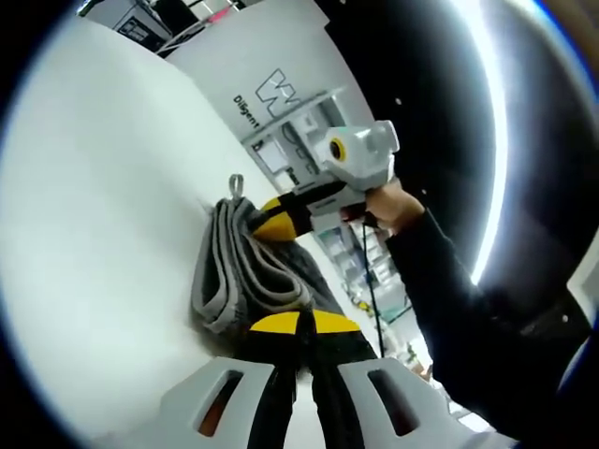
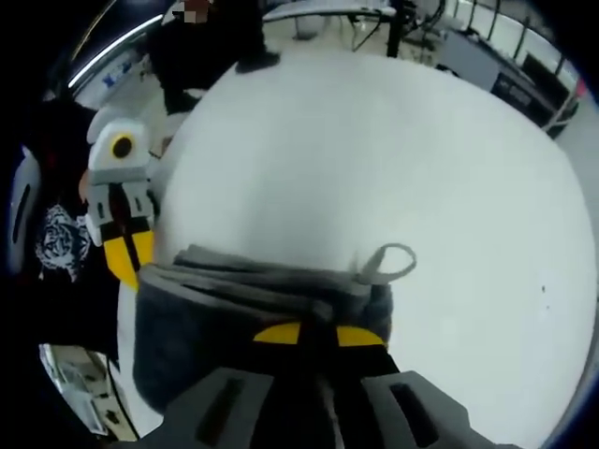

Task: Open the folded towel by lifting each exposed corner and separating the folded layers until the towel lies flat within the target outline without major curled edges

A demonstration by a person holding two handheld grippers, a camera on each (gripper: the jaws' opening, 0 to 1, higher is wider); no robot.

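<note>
Left gripper [image 1: 299, 323] pressed together on the near edge of the folded towel [image 1: 245, 271], yellow tips meeting with grey cloth pinched between. Right gripper [image 2: 315, 334] likewise clamped on the towel [image 2: 215, 327], tips closed over the edge just below the hanging loop [image 2: 391, 262]. Seen from the left gripper view, right gripper [image 1: 271, 223] biting the far side of the bundle, near the loop [image 1: 235, 185], held by a hand [image 1: 393, 206]. Seen from the right gripper view, left gripper [image 2: 126, 245] touching the towel's far-left corner.

Towel still thick and layered between the two claws, stacked folds showing as ridges, resting on the white table [image 2: 374, 140]. No target outline discernible on the surface.

Judged step: separating layers with both corners gripped. To do well: confirm each claw holds only the top layer, not the whole stack; lift slightly before drawing apart; pull in opposite directions evenly, keeping cloth low so lower layers stay put; watch the loop edge for curling as tension rises.
</note>
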